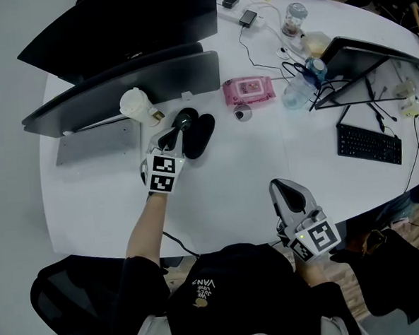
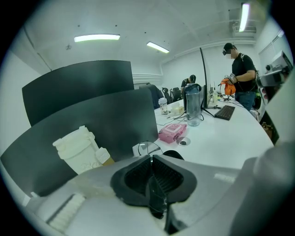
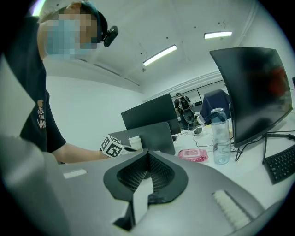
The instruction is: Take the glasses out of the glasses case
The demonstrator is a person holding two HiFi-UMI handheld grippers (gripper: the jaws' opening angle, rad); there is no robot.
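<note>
Closest to the head camera, the person's black shirt [image 1: 224, 290] is filling the bottom of the frame. Just past it, the right gripper [image 1: 283, 186] is hovering over the near edge of the white table [image 1: 225, 190]. Its own view is showing the jaws pressed together at the tips [image 3: 147, 154] with nothing between them.

Farther in and to the left, the person's bare forearm is reaching forward, and the left gripper [image 1: 180, 126] is sitting right at the black glasses case [image 1: 202, 135]. In the left gripper view the jaws are closing [image 2: 151, 159] on a thin dark piece. This is probably a temple of the glasses [image 2: 146, 148], since a lens rim is showing just beyond the tips, though the clamped part is too dark to be sure. The case [image 2: 174, 155] is lying just behind and to the right of that lens.

A white lidded cup [image 1: 139, 105] is standing beside the case on the left, against a leaning dark screen [image 1: 127, 87]. A pink wipes pack [image 1: 248, 90] is lying a little beyond the case on the right. Farther right, a clear water bottle [image 3: 220, 136] is standing near a second screen, and a black keyboard [image 1: 368, 144] is lying near the table's right edge. Far off, in the left gripper view, a person [image 2: 242, 76] is standing by the table's end.
</note>
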